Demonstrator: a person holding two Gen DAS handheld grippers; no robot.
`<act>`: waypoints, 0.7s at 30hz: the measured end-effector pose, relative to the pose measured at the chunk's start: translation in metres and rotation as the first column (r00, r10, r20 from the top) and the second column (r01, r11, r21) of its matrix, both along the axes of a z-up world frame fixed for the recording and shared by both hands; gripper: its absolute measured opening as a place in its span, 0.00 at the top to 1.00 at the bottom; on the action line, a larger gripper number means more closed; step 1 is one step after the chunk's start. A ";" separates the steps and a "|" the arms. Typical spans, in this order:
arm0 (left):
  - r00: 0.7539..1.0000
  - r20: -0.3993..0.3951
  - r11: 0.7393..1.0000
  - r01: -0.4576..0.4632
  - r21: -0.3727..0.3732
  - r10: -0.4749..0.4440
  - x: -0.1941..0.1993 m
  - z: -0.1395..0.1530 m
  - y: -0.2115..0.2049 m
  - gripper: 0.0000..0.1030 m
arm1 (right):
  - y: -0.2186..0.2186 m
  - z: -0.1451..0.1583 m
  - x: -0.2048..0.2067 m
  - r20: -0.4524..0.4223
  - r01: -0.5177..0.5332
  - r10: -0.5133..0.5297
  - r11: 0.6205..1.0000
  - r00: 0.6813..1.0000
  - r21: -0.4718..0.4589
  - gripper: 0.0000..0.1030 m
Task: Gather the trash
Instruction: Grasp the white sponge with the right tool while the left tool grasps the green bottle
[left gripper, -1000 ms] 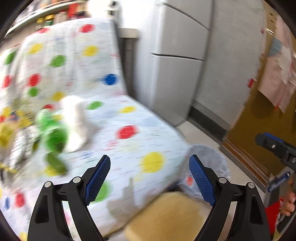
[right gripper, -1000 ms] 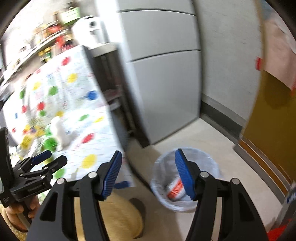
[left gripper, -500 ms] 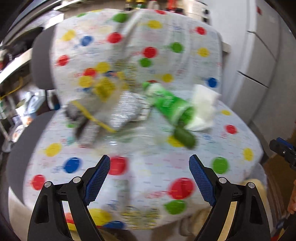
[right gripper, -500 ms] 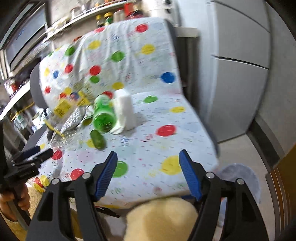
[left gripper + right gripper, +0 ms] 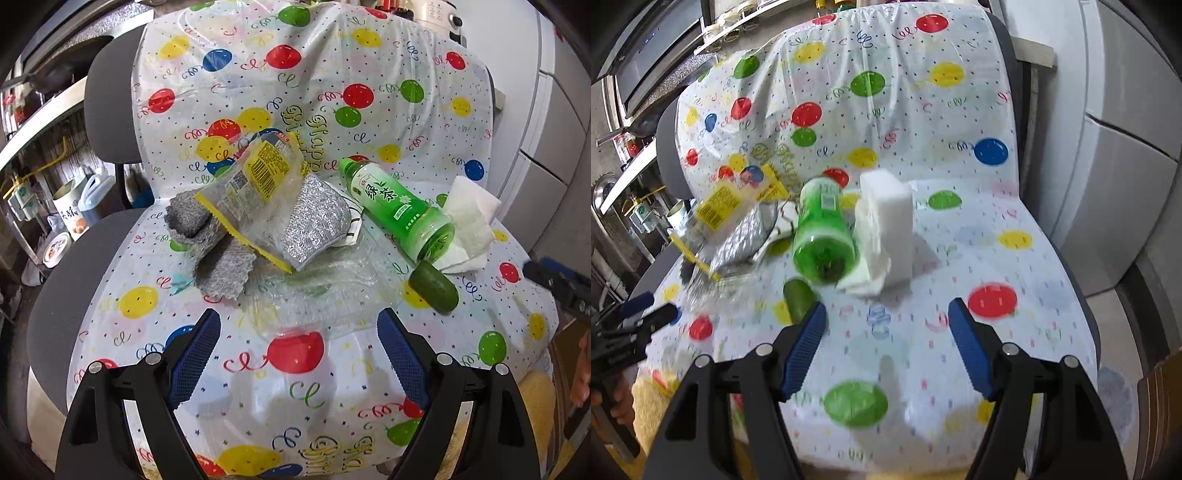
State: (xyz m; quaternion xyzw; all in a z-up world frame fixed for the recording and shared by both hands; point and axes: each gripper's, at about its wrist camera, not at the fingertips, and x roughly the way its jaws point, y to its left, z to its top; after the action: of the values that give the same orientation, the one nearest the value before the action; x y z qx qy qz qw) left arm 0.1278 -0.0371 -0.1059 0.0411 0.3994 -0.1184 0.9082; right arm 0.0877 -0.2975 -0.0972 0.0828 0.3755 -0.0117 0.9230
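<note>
Both cameras had swung from the fridge side to face the chair (image 5: 66, 280) under its balloon sheet (image 5: 369, 66). Both grippers' jaws stood wide open, holding nothing. Trash lay mid-seat: a smooth green bottle (image 5: 399, 206), white tissue (image 5: 469, 225) on its right, a crinkly clear wrapper (image 5: 258, 184), fuzzy grey cloth (image 5: 221, 266).

Both views swing from the grey fridge and floor bin onto the balloon-print chair cover (image 5: 332, 92); the green plastic bottle (image 5: 399, 210) now sits centre frame.
</note>
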 end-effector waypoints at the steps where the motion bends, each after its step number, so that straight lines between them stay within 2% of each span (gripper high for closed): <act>1: 1.000 -0.001 1.000 0.003 0.002 -0.003 0.002 0.000 -0.001 0.16 | 0.001 0.001 0.006 0.007 -0.010 0.010 1.000 1.000 -0.007 0.43; 2: 1.000 -0.002 1.000 0.005 0.005 -0.005 0.004 0.000 -0.003 0.16 | 0.001 0.002 0.014 0.016 -0.019 0.020 1.000 1.000 -0.023 0.46; 8: 1.000 0.006 1.000 0.010 0.022 -0.010 0.015 0.002 -0.013 0.16 | -0.014 0.010 0.051 0.044 0.009 -0.008 1.000 0.999 -0.027 0.46; 11: 1.000 0.004 1.000 0.013 0.022 -0.014 0.017 0.002 -0.016 0.16 | -0.022 0.008 0.071 0.026 0.018 -0.018 0.999 1.000 -0.029 0.46; 14: 1.000 -0.001 0.999 0.022 0.026 -0.022 0.016 0.000 -0.019 0.16 | -0.021 0.000 0.086 -0.006 -0.019 0.019 1.000 1.000 -0.025 0.47; 16: 1.000 -0.003 0.999 0.021 0.030 -0.021 0.016 -0.001 -0.020 0.16 | -0.018 -0.005 0.090 -0.033 -0.042 0.042 0.999 0.999 -0.013 0.57; 17: 1.000 -0.004 0.999 0.021 0.032 -0.021 0.016 -0.001 -0.020 0.16 | -0.017 -0.005 0.089 -0.039 -0.047 0.047 0.999 0.998 -0.002 0.70; 21: 1.000 -0.009 0.999 0.024 0.045 -0.024 0.014 0.000 -0.021 0.16 | -0.010 0.007 0.068 0.011 -0.044 0.045 0.998 0.999 -0.044 0.71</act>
State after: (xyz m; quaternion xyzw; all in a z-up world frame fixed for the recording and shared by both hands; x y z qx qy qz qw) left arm 0.1413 -0.0583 -0.1063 0.0661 0.4052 -0.1203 0.9039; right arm 0.1556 -0.3075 -0.0902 0.0544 0.3712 0.0012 0.9270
